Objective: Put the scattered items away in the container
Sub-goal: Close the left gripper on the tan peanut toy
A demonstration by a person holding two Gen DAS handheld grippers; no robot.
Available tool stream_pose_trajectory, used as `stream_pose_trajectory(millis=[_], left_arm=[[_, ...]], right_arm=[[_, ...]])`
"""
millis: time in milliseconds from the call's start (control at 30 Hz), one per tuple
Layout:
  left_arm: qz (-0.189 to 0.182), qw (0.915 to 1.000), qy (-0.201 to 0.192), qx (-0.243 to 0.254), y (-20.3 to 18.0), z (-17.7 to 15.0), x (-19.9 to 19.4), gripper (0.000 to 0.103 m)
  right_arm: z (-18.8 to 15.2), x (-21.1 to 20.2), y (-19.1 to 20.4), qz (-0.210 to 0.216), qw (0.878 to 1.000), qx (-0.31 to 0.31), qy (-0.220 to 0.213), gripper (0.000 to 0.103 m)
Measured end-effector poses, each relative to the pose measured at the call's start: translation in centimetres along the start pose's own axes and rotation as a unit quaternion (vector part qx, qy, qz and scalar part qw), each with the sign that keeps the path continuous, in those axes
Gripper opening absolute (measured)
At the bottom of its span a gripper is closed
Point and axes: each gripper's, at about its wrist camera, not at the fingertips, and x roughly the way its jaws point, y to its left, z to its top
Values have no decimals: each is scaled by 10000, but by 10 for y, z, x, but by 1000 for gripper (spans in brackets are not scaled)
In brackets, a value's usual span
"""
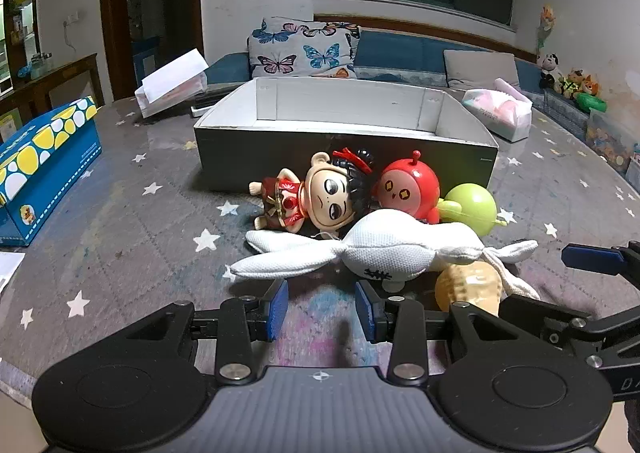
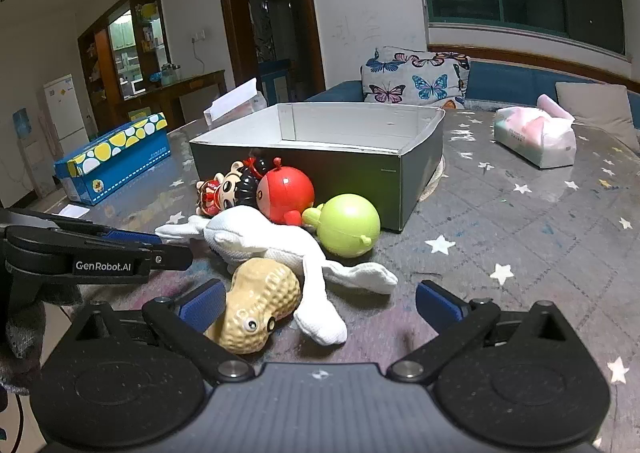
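An open grey box [image 1: 344, 157] [image 2: 360, 169] with a white inside stands on the table. In front of it lie a doll with black hair [image 1: 320, 197] [image 2: 224, 189], a red round toy [image 1: 408, 185] [image 2: 286, 189], a green round toy [image 1: 472, 205] [image 2: 350, 225], a white cloth toy [image 1: 360, 249] [image 2: 272, 245] and a tan peanut toy [image 1: 468, 285] [image 2: 260, 301]. My left gripper [image 1: 322, 309] is open and empty just short of the white cloth toy. My right gripper [image 2: 320, 303] is wide open, with the peanut toy against its left finger [image 2: 202, 305].
A blue box with yellow and white dots [image 1: 44, 169] [image 2: 116, 157] stands at the left. A tissue pack [image 1: 498, 113] [image 2: 534, 137] lies at the right. A white carton [image 1: 172, 83] sits behind the grey box. The tablecloth [image 1: 132, 237] is grey with stars.
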Motion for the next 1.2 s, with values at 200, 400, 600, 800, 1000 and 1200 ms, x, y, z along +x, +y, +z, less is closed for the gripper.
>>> stream_pose_trajectory(millis=[200, 400, 600, 800, 1000, 1200], left_arm=[[1, 10000, -10, 73, 3, 4, 2, 40], [-33, 9999, 25, 126, 7, 6, 4, 39], [-273, 9995, -36, 147, 5, 7, 1, 39], [-667, 9976, -46, 187, -3, 9, -6, 39], [-1226, 9924, -12, 145, -9, 13, -14, 36], [-1615, 9866, 240, 12, -11, 14, -13, 36]], right_arm=[[6, 6, 3, 123, 9999, -49, 48, 97], [11, 13, 11, 197, 9996, -195, 107, 94], [11, 9, 12, 255, 9994, -202, 94, 86], [9, -8, 19, 470, 9982, -366, -43, 81], [4, -19, 35, 830, 9930, -840, -8, 75], [-4, -10, 41, 873, 9916, -944, 170, 72]])
